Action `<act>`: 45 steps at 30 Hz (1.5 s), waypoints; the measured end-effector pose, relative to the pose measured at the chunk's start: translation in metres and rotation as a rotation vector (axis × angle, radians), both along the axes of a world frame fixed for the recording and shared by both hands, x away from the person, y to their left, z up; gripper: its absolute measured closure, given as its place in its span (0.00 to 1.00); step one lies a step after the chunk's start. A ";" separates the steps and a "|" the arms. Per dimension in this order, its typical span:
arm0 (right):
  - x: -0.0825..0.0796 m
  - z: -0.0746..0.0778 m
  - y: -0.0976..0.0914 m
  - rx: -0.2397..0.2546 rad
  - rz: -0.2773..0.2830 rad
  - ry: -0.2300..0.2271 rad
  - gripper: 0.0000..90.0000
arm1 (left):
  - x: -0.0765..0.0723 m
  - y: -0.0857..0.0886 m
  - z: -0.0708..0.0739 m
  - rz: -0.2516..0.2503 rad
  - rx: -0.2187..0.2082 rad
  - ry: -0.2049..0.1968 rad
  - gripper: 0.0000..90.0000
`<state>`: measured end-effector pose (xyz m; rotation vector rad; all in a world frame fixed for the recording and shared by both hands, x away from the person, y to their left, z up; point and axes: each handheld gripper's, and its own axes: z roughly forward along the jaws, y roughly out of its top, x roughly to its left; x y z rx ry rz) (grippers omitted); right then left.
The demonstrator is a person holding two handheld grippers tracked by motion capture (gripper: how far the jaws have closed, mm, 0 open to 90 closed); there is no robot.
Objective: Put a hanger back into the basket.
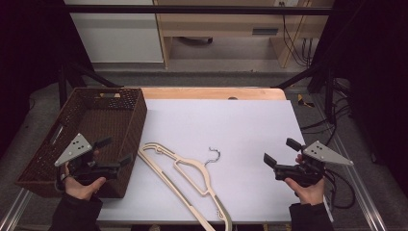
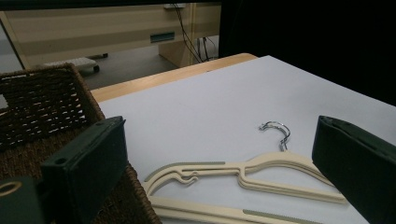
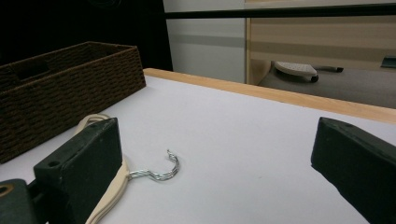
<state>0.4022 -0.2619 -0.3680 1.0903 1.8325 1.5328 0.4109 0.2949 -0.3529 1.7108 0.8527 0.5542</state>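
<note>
hangers (image 1: 185,175), cream and thin, lie flat mid-counter beside the basket (image 1: 126,113): light, stiff, slick. best pinched at a shoulder bar. left gripper (image 1: 114,154) and right gripper (image 1: 279,151) fingers gape, empty.

1. The high camera looked forward and down over my worktop (image 1: 240,125).
2. My left tongs' camera sat low, facing right.
3. My right tongs' camera faced left; both shared the hanger (image 2: 261,170).
</note>
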 end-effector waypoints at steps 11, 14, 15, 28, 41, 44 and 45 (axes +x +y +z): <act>0.000 0.005 0.016 -0.043 0.039 0.058 0.05 | 0.000 0.004 0.000 0.007 0.011 -0.007 0.04; 0.000 0.006 0.025 -0.063 0.057 0.073 0.05 | 0.001 0.003 -0.001 0.007 0.014 0.001 0.04; 0.000 0.006 0.031 -0.057 0.074 0.092 0.06 | 0.001 0.002 -0.001 0.006 0.019 -0.001 0.04; 0.003 -0.011 0.083 -0.184 0.182 0.211 0.11 | 0.001 0.001 -0.001 0.004 0.029 -0.002 0.04; 0.001 -0.048 0.123 -0.313 0.274 0.365 0.23 | 0.001 -0.001 -0.002 -0.001 0.039 0.001 0.04; -0.001 -0.058 0.131 -0.334 0.296 0.405 0.26 | 0.001 -0.003 -0.003 -0.004 0.038 0.006 0.04; -0.001 -0.062 0.134 -0.345 0.300 0.417 0.27 | 0.001 -0.003 -0.003 -0.004 0.038 0.006 0.04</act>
